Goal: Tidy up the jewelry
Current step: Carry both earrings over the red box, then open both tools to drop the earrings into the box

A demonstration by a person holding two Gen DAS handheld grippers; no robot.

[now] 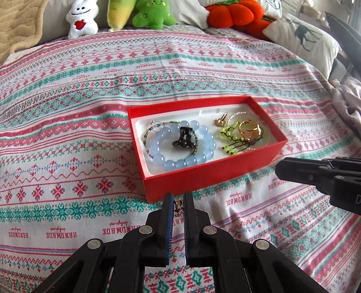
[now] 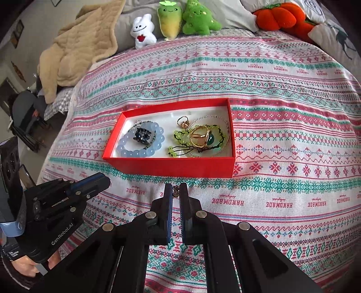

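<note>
**Both grippers held small jewelry in front of the red box**

The left gripper (image 1: 178,204) had its fingers almost closed, clamped on a small dark and gold earring (image 1: 178,206) near the tips. The right gripper (image 2: 176,193) was nearly closed in the same way, and it pinched a small gold and dark piece of jewelry (image 2: 176,192) between its fingertips. Both were just in front of the near wall of the open red rectangular cardboard box (image 2: 171,165), above the bedspread.

The box lay on the bed, on a white cotton bedspread with pink and teal woven bands (image 2: 282,126). Inside, on its white lining, a pale blue round-bead bracelet (image 1: 182,144) lay on the left with a small black claw hair clip (image 1: 183,139) in its middle. On the right lay a tangle of a lime-green beaded bracelet on dark cord (image 1: 227,135) and a gold ring with a green stone (image 2: 203,136).

At the head of the bed stood a white plush rabbit with a red heart (image 2: 142,30), a green plush toy (image 2: 199,19) and an orange plush pumpkin (image 2: 278,14). A beige quilted blanket (image 2: 74,49) hung at the left edge.
</note>
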